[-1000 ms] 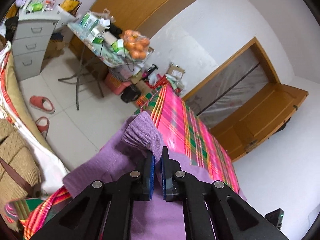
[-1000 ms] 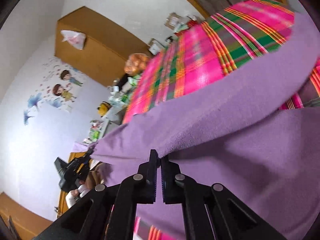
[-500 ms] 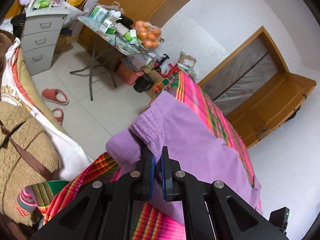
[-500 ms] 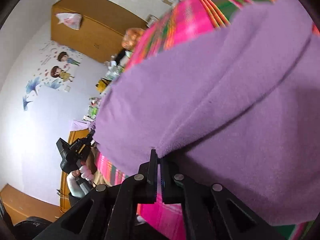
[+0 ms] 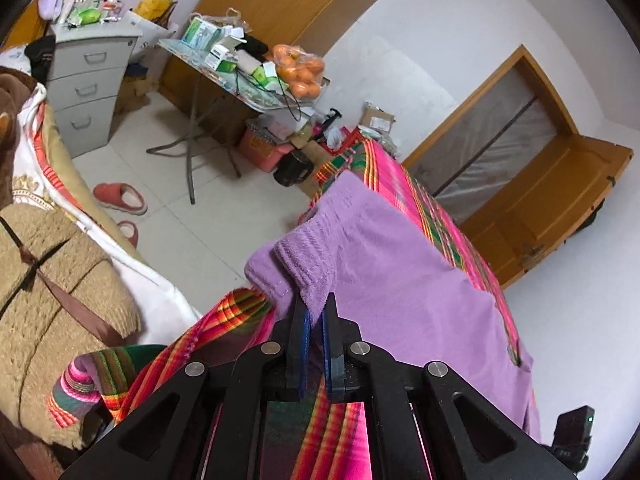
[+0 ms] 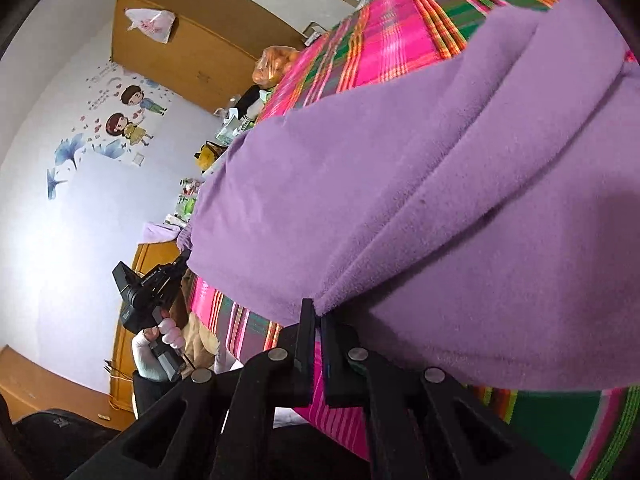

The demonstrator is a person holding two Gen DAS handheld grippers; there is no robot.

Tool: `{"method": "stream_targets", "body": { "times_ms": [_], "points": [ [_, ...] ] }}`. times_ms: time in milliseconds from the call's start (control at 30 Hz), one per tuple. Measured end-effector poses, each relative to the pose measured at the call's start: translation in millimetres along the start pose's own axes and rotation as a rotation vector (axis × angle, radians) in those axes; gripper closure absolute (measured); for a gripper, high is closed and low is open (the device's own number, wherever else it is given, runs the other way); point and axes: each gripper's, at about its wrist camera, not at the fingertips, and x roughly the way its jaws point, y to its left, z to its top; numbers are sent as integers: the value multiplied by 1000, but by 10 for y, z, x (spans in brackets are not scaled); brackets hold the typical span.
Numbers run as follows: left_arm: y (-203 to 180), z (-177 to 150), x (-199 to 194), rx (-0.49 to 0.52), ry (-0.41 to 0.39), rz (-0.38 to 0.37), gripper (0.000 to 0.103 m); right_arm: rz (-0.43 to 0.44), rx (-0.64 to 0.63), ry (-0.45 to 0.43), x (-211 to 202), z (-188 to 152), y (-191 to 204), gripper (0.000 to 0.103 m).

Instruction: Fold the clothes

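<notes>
A plaid bedspread [image 5: 404,184] carried the purple garment [image 5: 392,276], which draped across it to its near edge. The left gripper [image 5: 315,314] pinched the ribbed cuff [image 5: 304,256]; the right gripper [image 6: 316,316] pinched a fold of its hem.

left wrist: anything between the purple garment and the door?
A strip of pink plaid bedspread, then bare white wall. The purple garment lies on the bedspread; the door stands beyond. Seen in the left wrist view.

- 1 purple garment [image 5: 400,280]
- 2 grippers: left gripper [image 5: 315,312], right gripper [image 6: 316,316]
- 2 red slippers [image 5: 120,198]
- 1 grey cabinet [image 5: 90,92], 3 drawers
- 1 bag of oranges [image 5: 300,72]
- 1 plaid bedcover [image 5: 404,188]
</notes>
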Motion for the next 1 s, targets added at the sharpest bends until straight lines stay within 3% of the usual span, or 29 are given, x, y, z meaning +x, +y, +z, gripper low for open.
{"method": "stream_targets", "body": {
  "times_ms": [100, 167, 300, 433, 500, 567, 633, 667, 800, 867, 1000],
  "points": [
    [23, -15, -27, 0, 15, -1, 95, 11, 19, 23, 0, 22, -64, 100],
    [33, -8, -128, 6, 10, 7, 94, -26, -18, 11, -92, 57, -18, 98],
    [26, 43, -423, 37, -81, 90, 98, -71, -101, -55, -362, 122, 90, 98],
    [-212, 41, -415, 82, -106, 49, 97, -46, -204, -179, -535, 194, 292, 93],
    [-421, -44, -252, 147, -53, 9, 97, -23, -247, -185, -394, 212, 393, 86],
    [-593, -144, -73, 207, 10, -19, 97, -38, -285, -122, -137, 183, 453, 85],
    [-626, -214, 64, 233, 64, -17, 97, -107, -284, -42, 85, 150, 375, 85],
    [-623, -203, 72, 236, 67, -8, 98, -143, -281, -1, 190, 129, 321, 93],
    [-610, -157, 104, 247, 81, 25, 96, -137, -269, -4, 70, 189, 270, 90],
    [-613, -112, 109, 255, 82, 40, 96, -150, -292, -17, 40, 272, 322, 83],
    [-770, 215, 135, 266, 10, 30, 94, -129, -316, -63, 10, 565, 476, 79]
  ]
}}
